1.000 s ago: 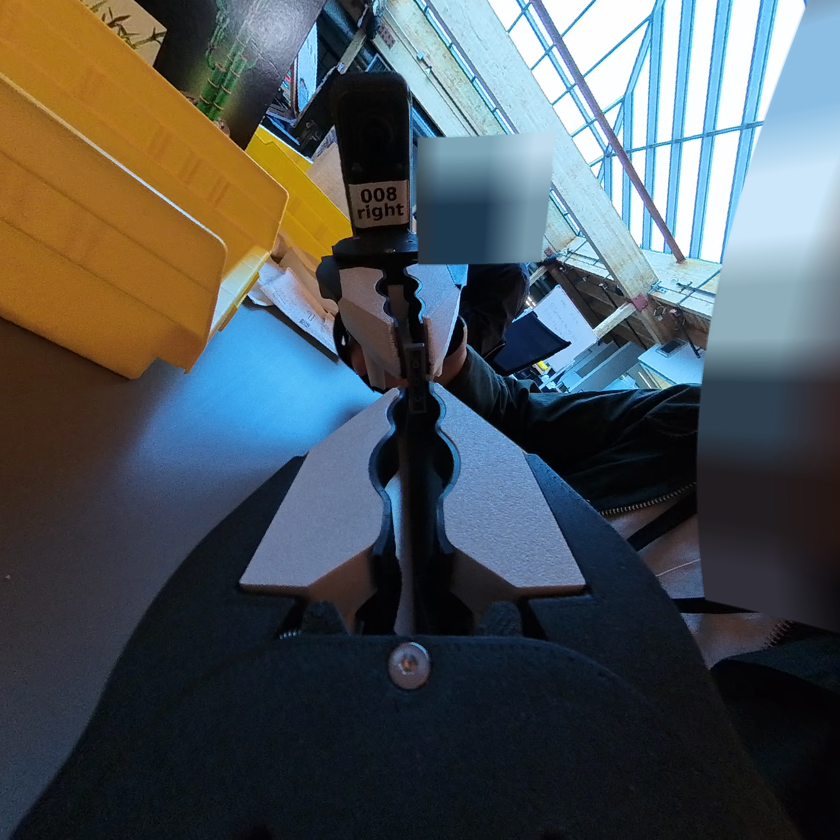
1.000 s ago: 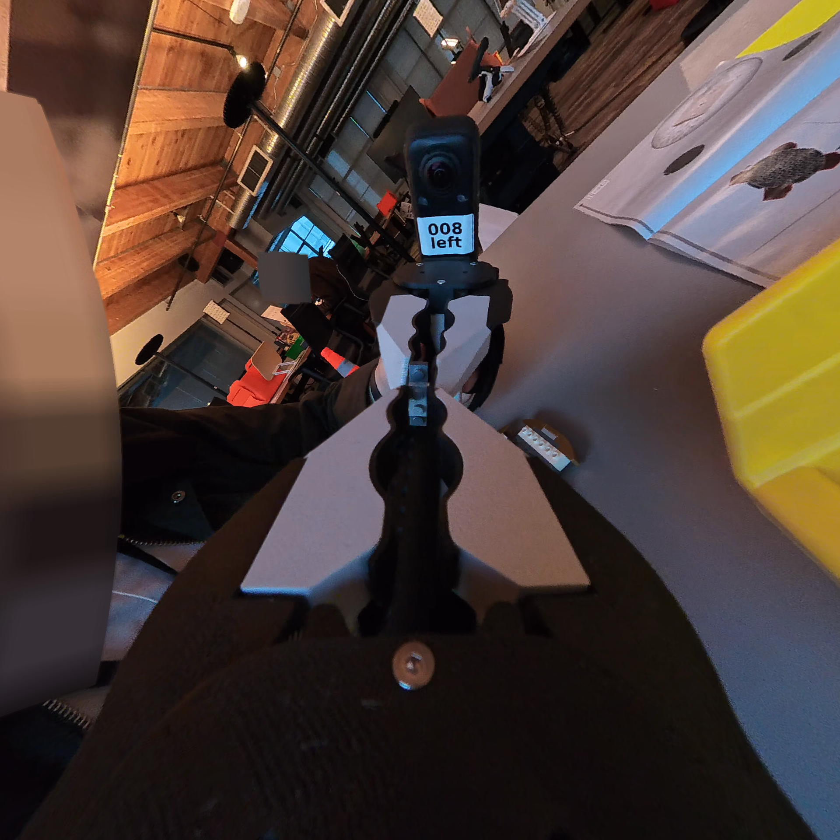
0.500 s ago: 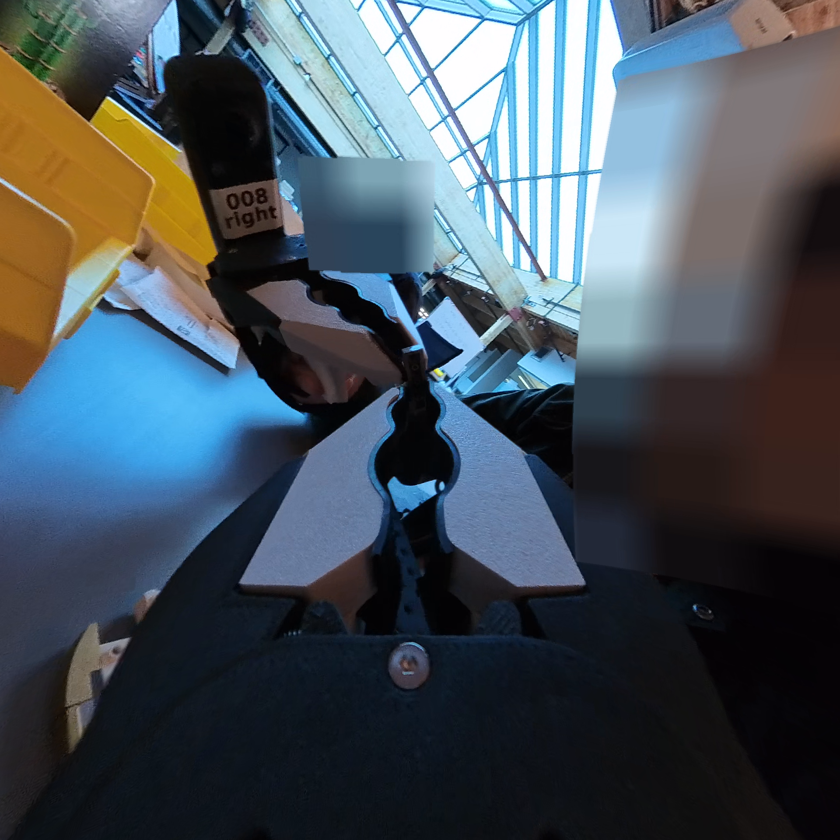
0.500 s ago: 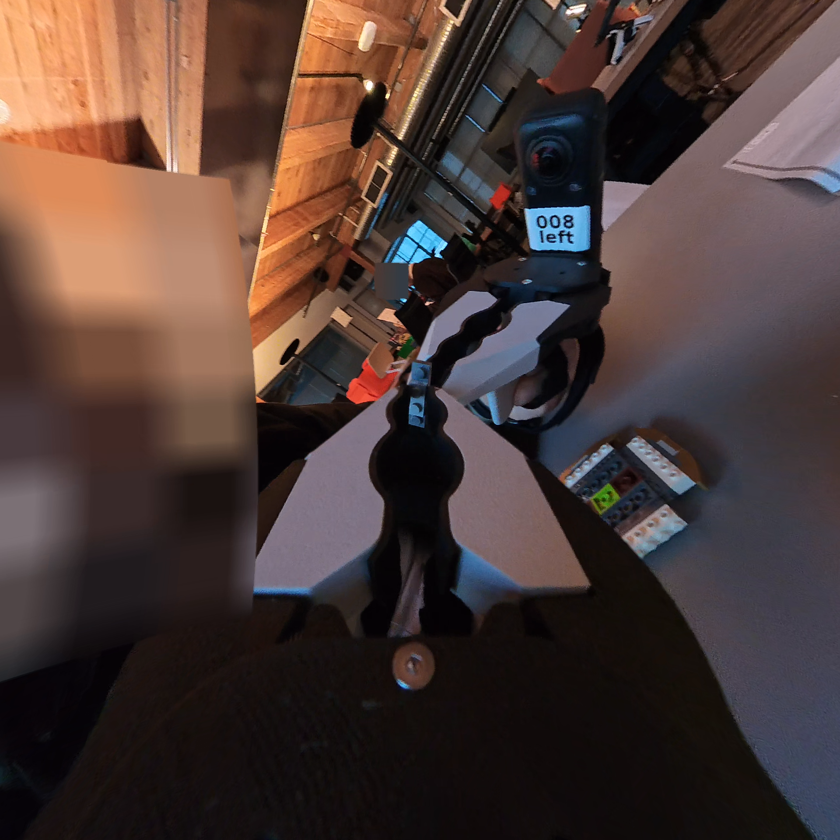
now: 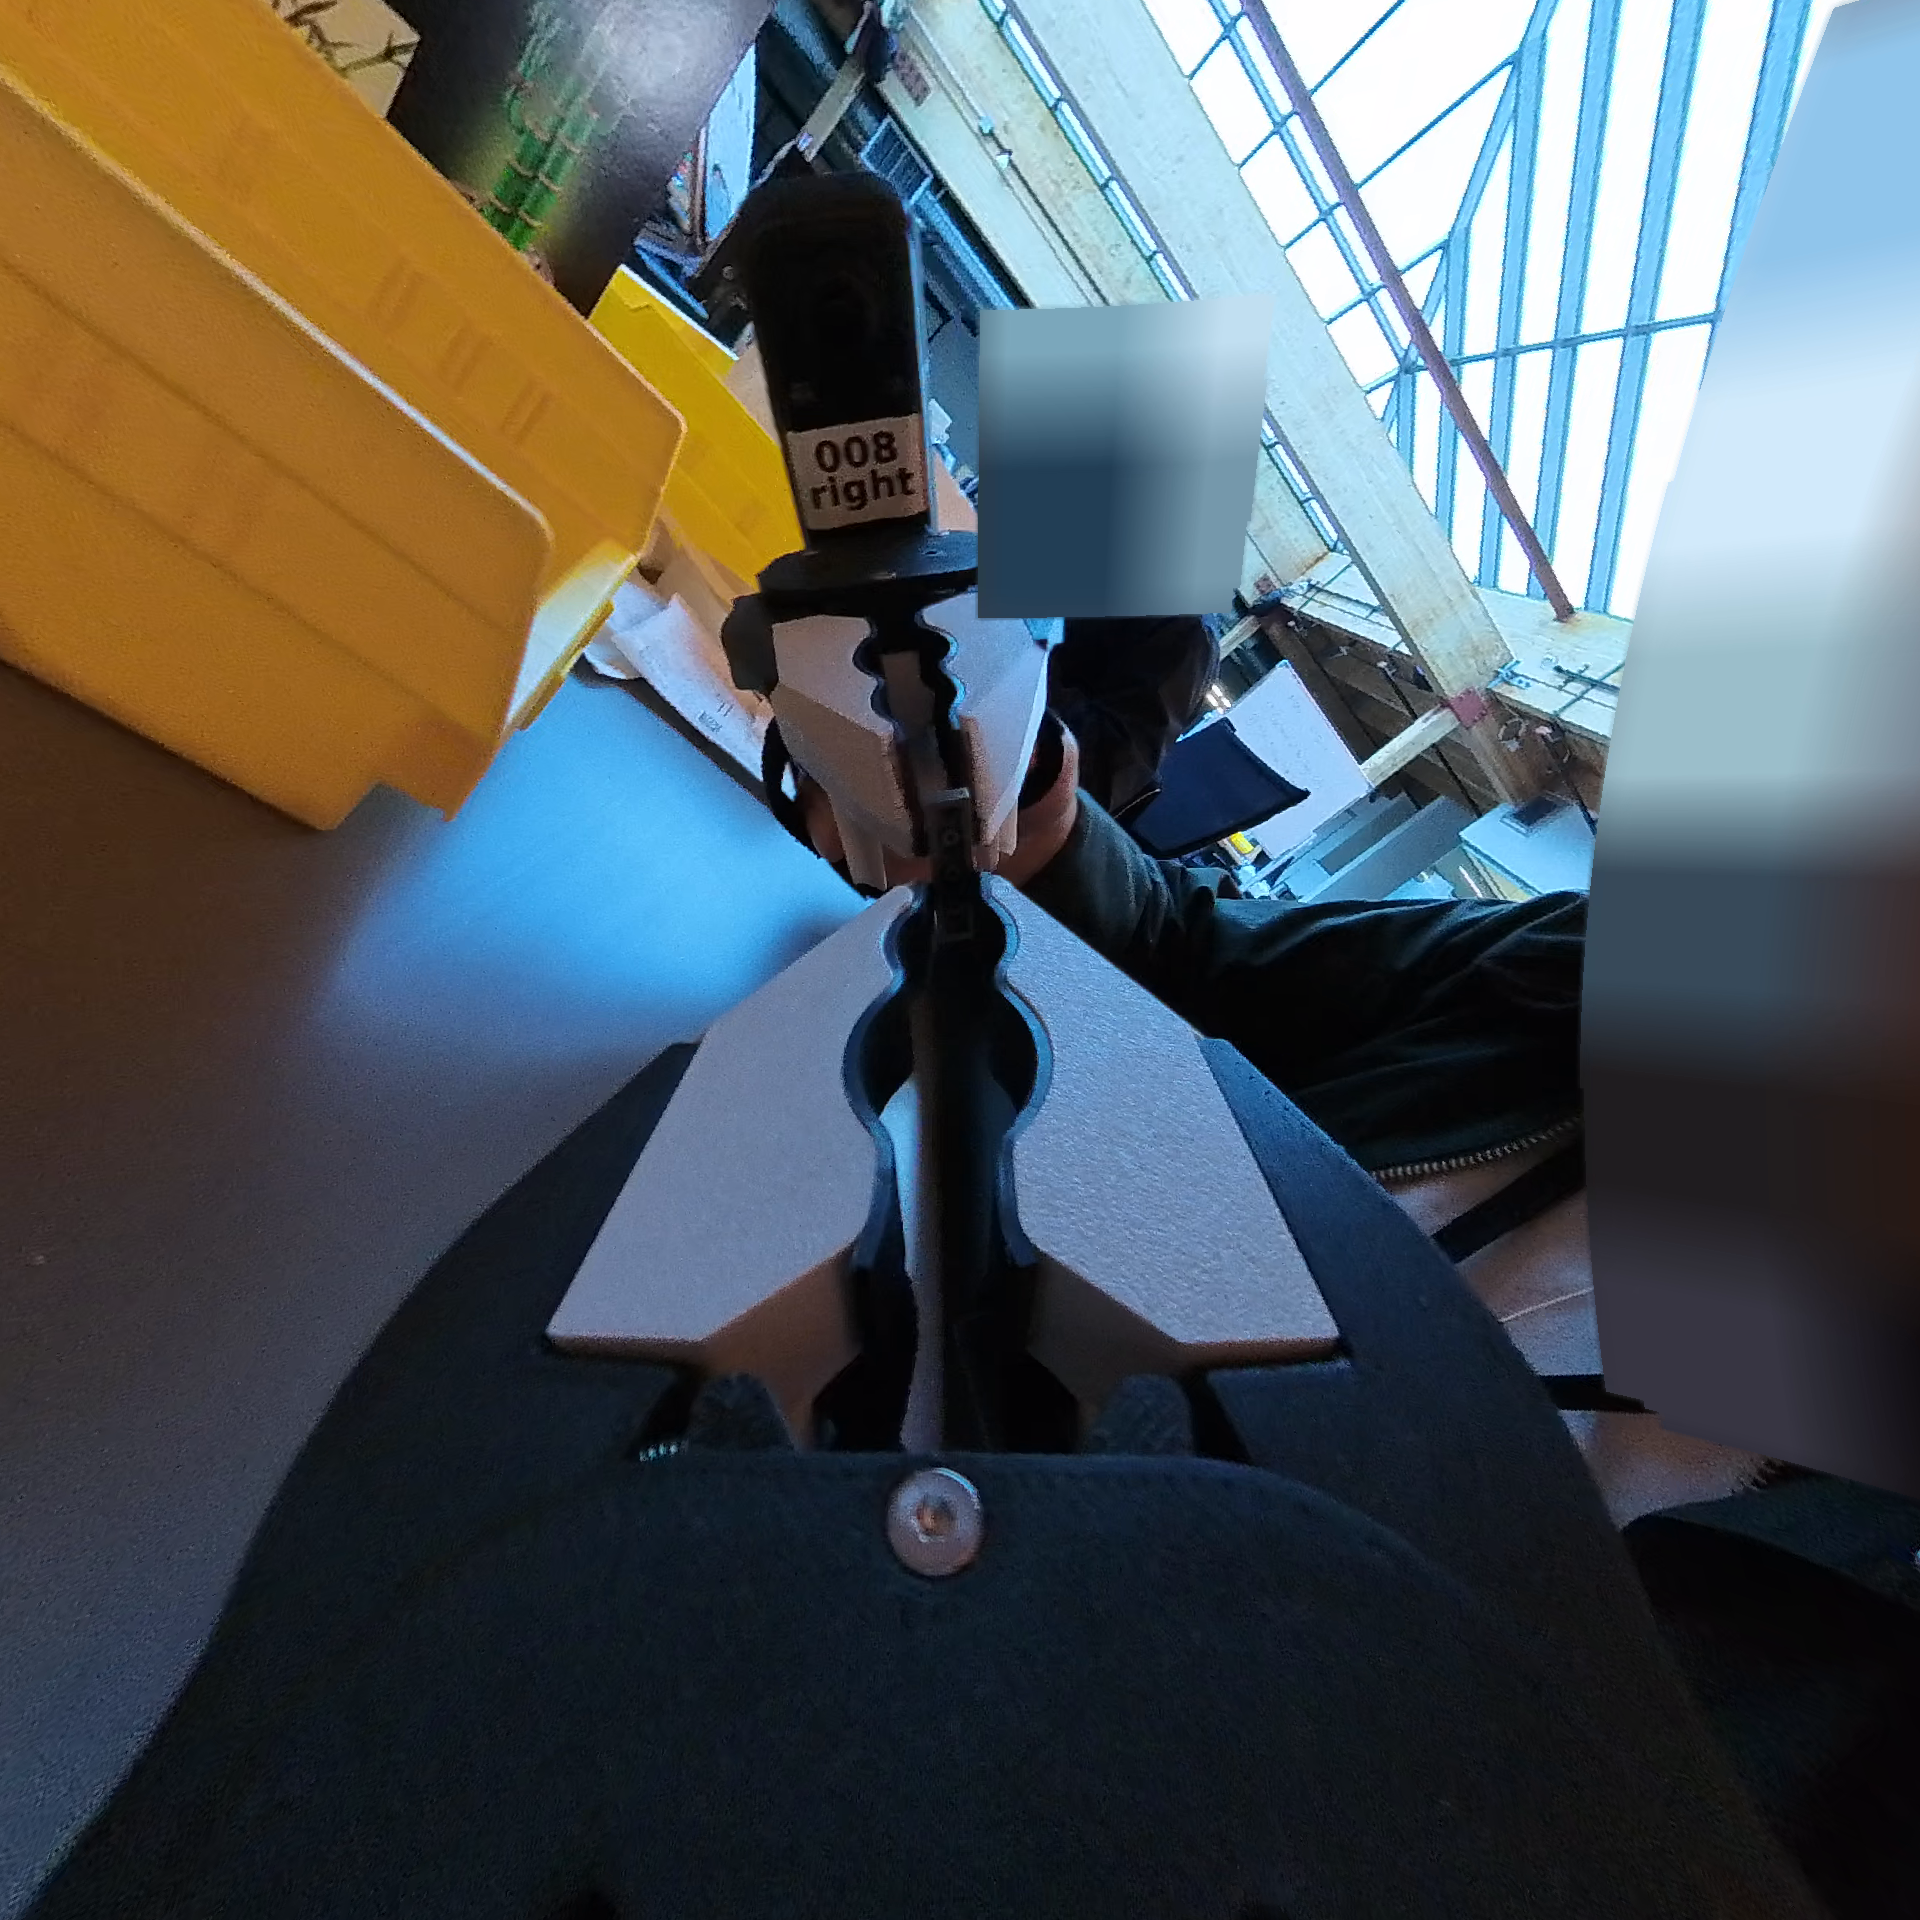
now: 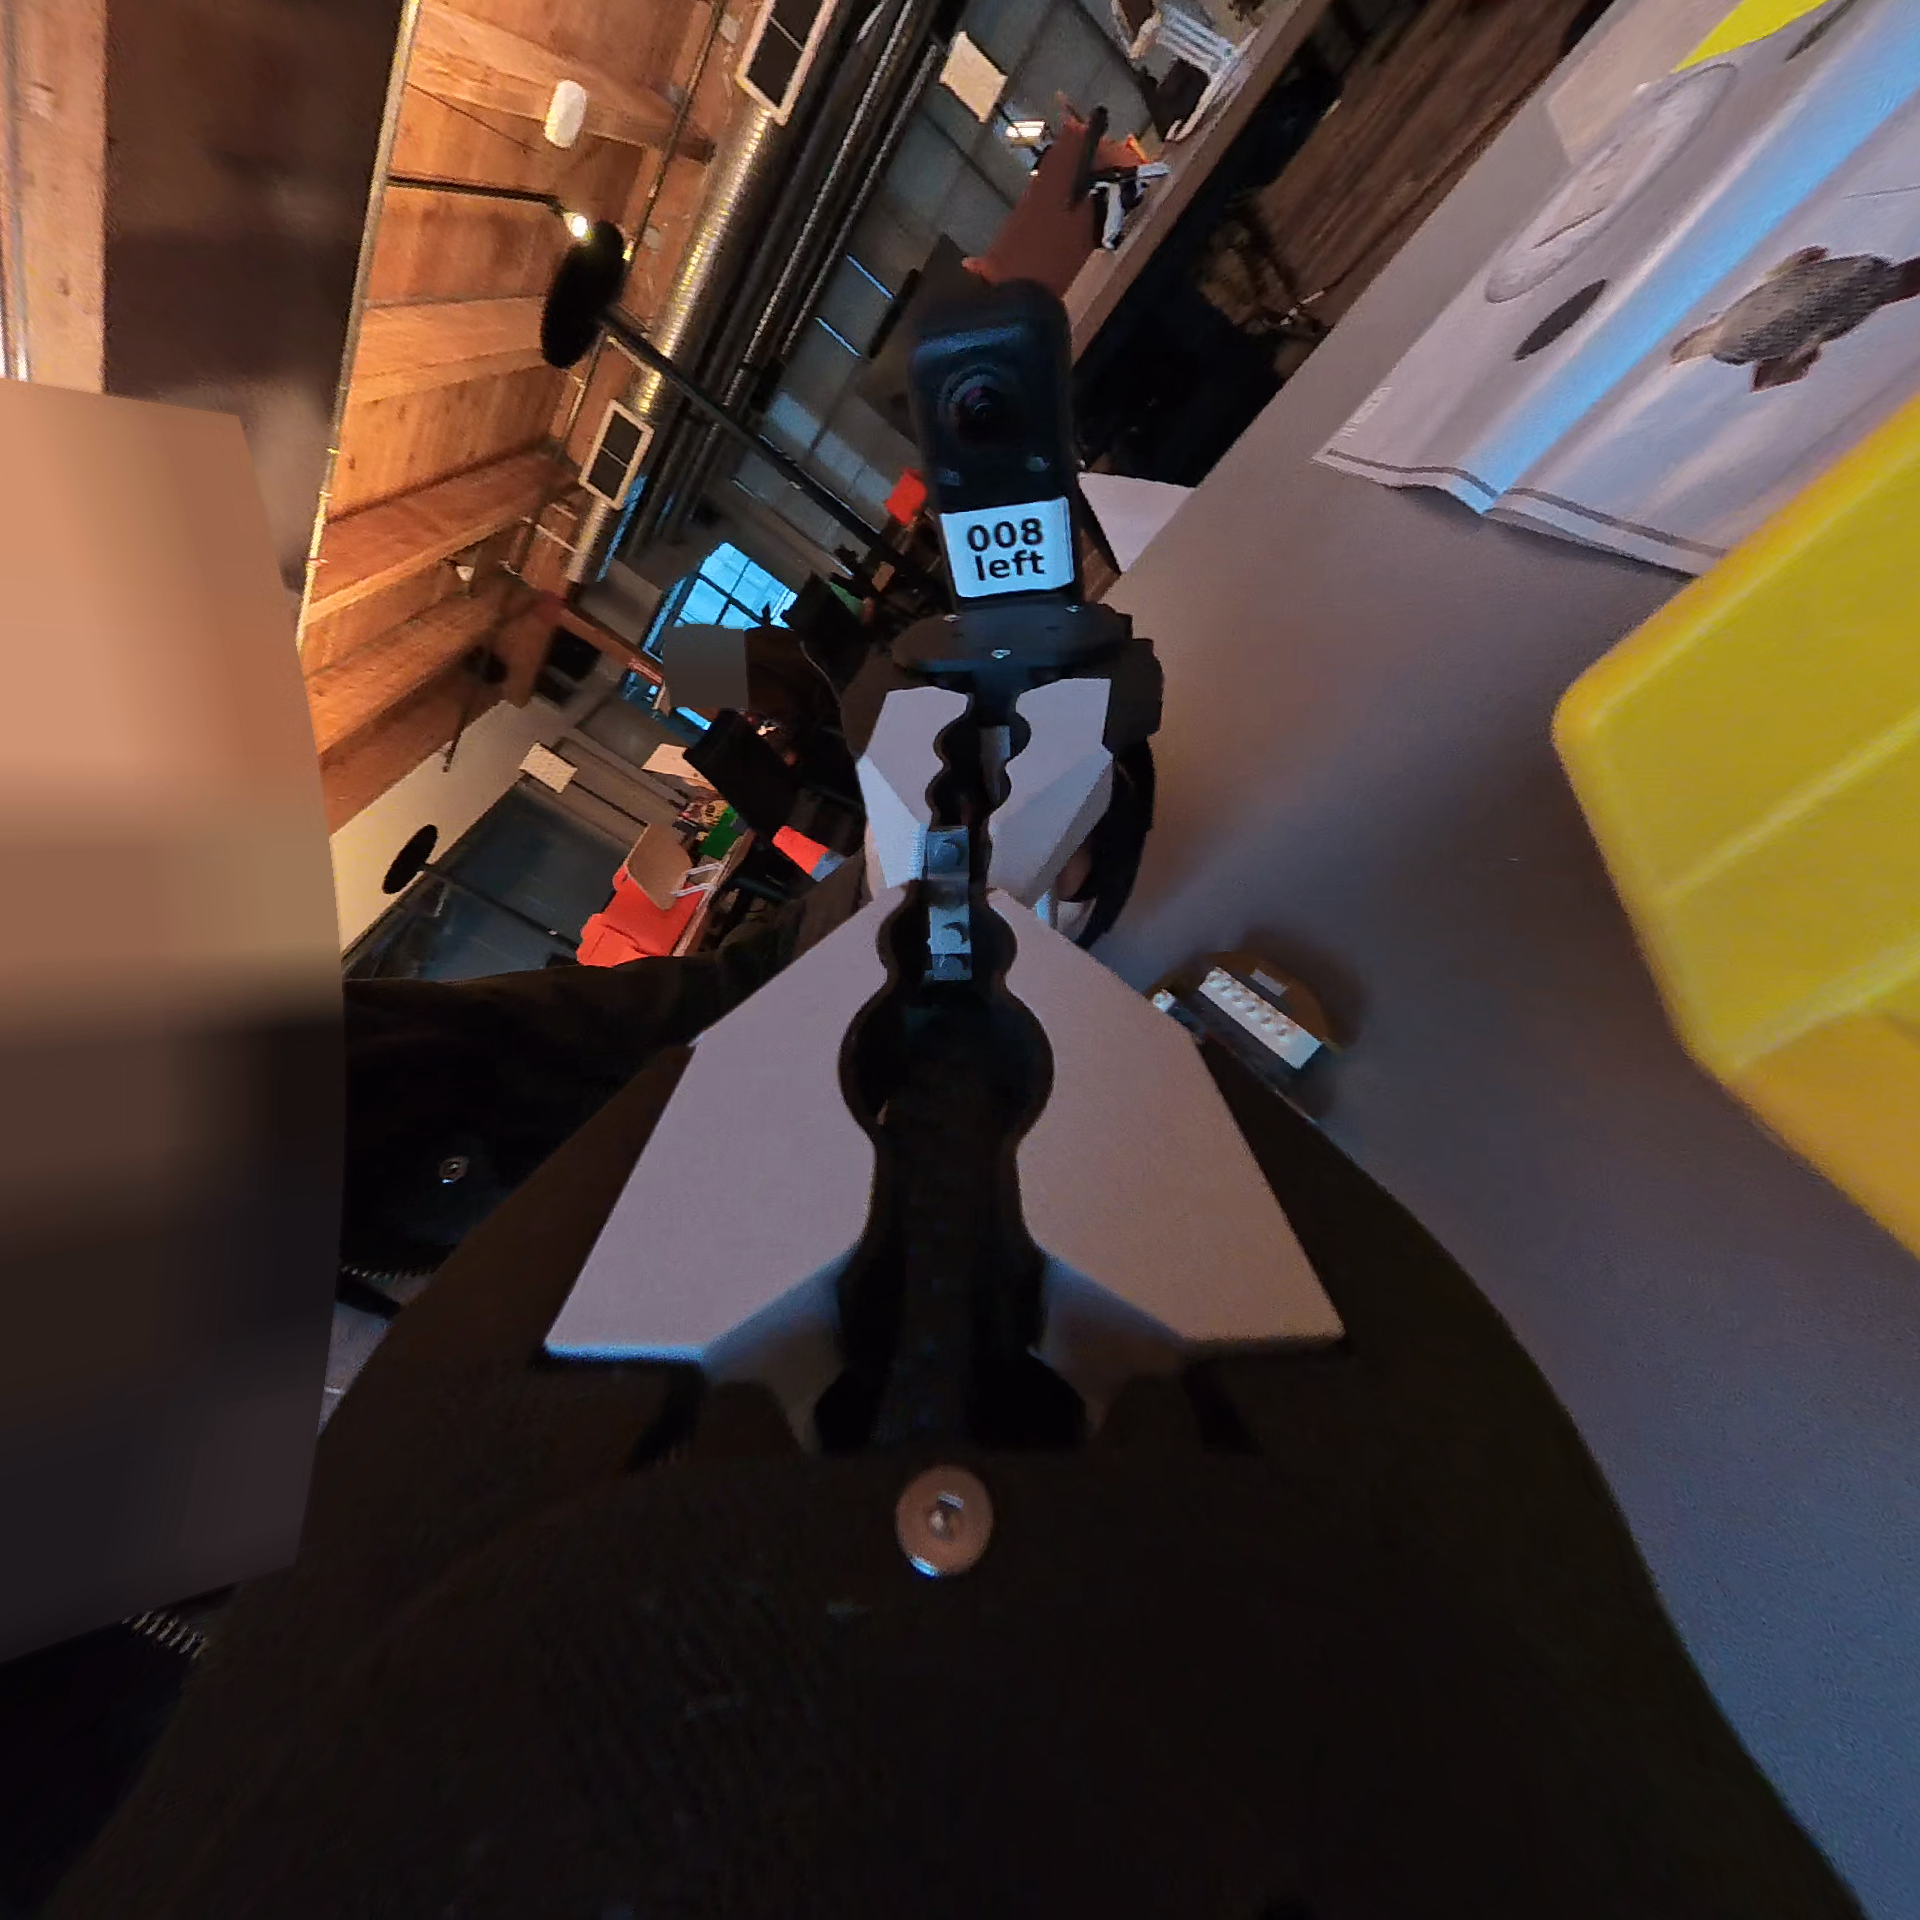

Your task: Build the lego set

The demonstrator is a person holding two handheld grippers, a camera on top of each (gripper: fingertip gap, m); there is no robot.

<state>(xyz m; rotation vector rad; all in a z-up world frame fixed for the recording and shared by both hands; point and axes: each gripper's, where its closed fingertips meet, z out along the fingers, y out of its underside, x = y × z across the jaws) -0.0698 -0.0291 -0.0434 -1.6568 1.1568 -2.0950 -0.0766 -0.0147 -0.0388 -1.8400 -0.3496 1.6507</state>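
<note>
My left gripper (image 5: 948, 902) and my right gripper (image 6: 951, 906) meet tip to tip in the air above the grey table, each seen head-on by the other. Both are shut on small grey lego pieces (image 6: 951, 932) that touch end to end between the tips; they also show in the left wrist view (image 5: 953, 831). I cannot tell whether the pieces are joined. In the right wrist view, the left gripper (image 6: 951, 868) faces me. In the left wrist view, the right gripper (image 5: 938, 854) faces me. A partly built lego model (image 6: 1247, 1016) with white and dark bricks lies on the table below.
Yellow bins (image 5: 312, 436) stand on the grey table (image 5: 260, 1091) at the left of the left wrist view; one yellow bin (image 6: 1766, 831) is close on the right of the right wrist view. An open booklet (image 6: 1662, 332) lies farther back. A person's dark sleeve (image 5: 1351, 997) is behind the grippers. My two grippers' fingertips are within a few centimetres of each other.
Half a second ago the two grippers stood at an angle to each other with the model in fuller view. Now they are back in line, tip to tip, as one second ago.
</note>
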